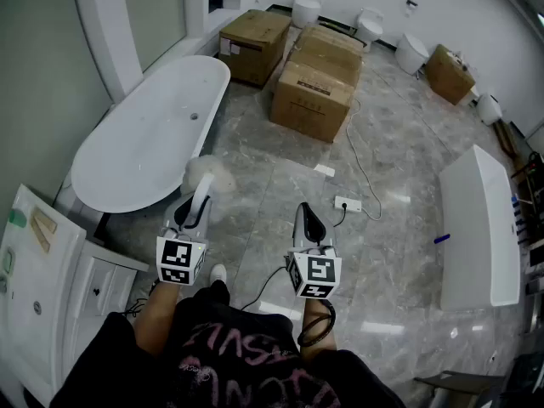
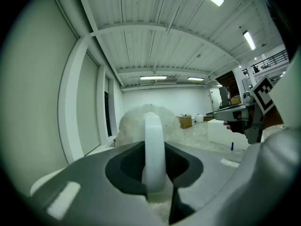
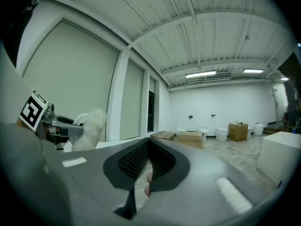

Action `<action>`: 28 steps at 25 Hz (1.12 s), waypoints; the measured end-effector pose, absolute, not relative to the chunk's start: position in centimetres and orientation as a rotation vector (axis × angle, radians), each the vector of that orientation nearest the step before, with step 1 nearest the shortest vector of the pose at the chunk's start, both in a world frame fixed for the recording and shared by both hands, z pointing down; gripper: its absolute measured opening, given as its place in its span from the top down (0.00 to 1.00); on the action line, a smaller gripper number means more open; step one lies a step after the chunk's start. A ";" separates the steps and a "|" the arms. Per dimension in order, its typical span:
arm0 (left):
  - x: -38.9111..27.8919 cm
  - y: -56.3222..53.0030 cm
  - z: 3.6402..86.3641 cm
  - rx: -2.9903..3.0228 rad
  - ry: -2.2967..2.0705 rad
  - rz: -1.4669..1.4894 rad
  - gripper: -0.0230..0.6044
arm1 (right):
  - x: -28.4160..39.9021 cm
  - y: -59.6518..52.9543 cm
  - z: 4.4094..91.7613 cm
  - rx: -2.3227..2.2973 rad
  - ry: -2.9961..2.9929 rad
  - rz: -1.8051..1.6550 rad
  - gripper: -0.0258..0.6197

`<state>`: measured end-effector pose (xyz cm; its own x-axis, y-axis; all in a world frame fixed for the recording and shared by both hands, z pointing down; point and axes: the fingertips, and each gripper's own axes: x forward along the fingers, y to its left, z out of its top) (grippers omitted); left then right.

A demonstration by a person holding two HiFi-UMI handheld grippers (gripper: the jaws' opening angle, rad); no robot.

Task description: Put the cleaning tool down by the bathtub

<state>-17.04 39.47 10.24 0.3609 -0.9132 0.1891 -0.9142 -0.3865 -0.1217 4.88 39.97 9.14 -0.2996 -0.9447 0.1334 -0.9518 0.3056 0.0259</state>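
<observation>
In the head view, the left gripper (image 1: 195,214) carries the cleaning tool (image 1: 206,178), fluffy head forward just beside the bathtub (image 1: 127,155), seemingly for lowering. In the left gripper view, the jaws clamp its white handle. In the right gripper view, the right gripper (image 3: 146,167) is closed on nothing and idle.

We see the cleaning tool (image 1: 204,184), a smooth white handle ending in a fluffy white head, clamped upright between the jaws of the left gripper (image 1: 197,207), head toward twelve o'clock. The bathtub (image 1: 109,161), white, oval and freestanding, lies at ten o'clock, its near rim just beside the head.
</observation>
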 end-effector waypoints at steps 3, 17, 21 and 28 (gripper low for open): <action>-17.4 38.9 10.8 2.585 -1.732 0.357 0.83 | 4.6 39.4 9.6 1.779 -2.431 0.092 0.94; -18.5 37.1 13.0 2.521 -1.740 0.408 0.83 | 3.9 37.4 10.7 1.759 -2.445 0.102 0.94; -18.6 35.7 14.2 2.505 -1.719 0.417 0.82 | 4.0 36.0 11.9 1.747 -2.411 0.120 0.94; -19.4 32.0 14.4 2.533 -1.643 0.400 0.82 | 3.0 32.5 11.8 1.776 -2.338 0.119 0.94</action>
